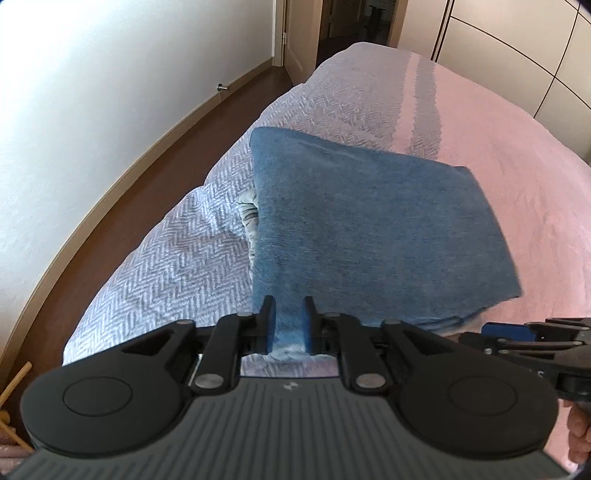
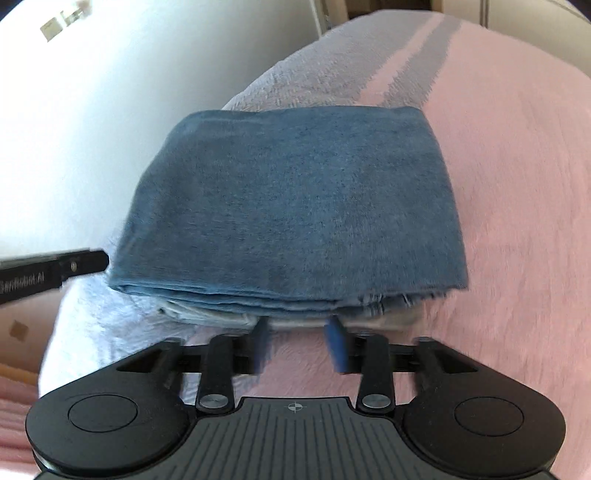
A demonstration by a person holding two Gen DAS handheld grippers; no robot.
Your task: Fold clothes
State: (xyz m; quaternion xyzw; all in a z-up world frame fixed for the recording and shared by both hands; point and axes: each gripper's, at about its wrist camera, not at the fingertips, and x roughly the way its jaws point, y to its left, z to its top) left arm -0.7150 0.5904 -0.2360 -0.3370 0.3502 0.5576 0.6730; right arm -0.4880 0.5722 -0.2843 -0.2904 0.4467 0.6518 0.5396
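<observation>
A folded blue denim garment (image 1: 369, 229) lies on the bed; it fills the middle of the right wrist view (image 2: 295, 206) as a squared stack. My left gripper (image 1: 289, 325) is shut on the garment's near left edge, cloth pinched between its blue pads. My right gripper (image 2: 298, 341) is open, its pads just in front of the stack's near edge, not holding it. The right gripper shows at the lower right of the left wrist view (image 1: 524, 336). The left gripper's finger shows at the left of the right wrist view (image 2: 55, 269).
The bed has a pink cover (image 1: 498, 122) with a grey herringbone part (image 1: 166, 266) on the left. A brown floor strip (image 1: 147, 162) and white wall (image 1: 92, 74) run along the bed's left side. A doorway (image 1: 354, 22) is at the far end.
</observation>
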